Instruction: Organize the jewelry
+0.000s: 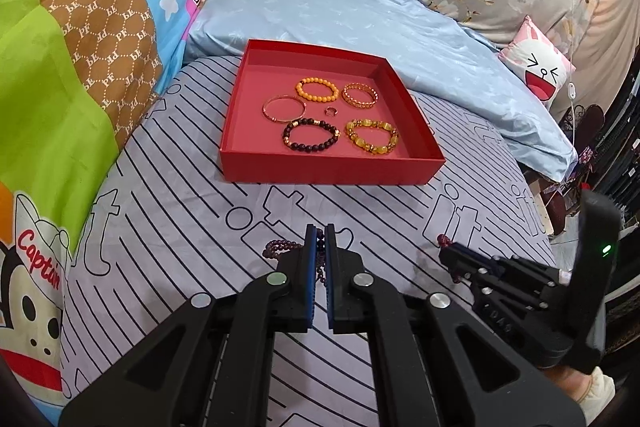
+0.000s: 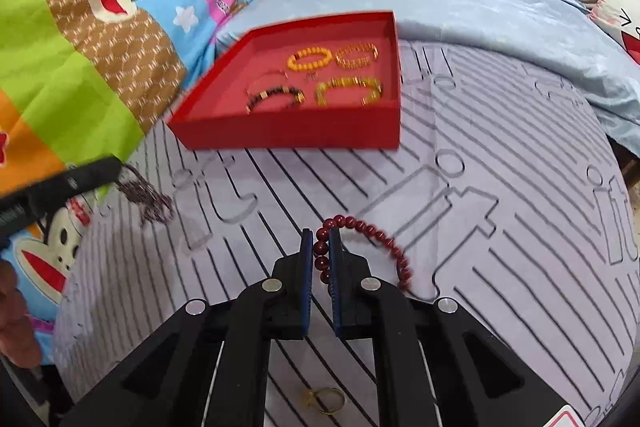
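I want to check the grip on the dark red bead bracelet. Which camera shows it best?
The right wrist view: the dark red bead bracelet sits sharp between the right gripper. The left wrist view shows only a few beads at that gripper's tip.

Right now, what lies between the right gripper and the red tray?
Only bare striped sheet, as the right wrist view shows. The right gripper is shut on a red bead bracelet, and no jewelry lies on the stretch up to the tray.

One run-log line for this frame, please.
left gripper: shut on purple beads | right gripper: shut on red bracelet | tray: five bracelets, one ring
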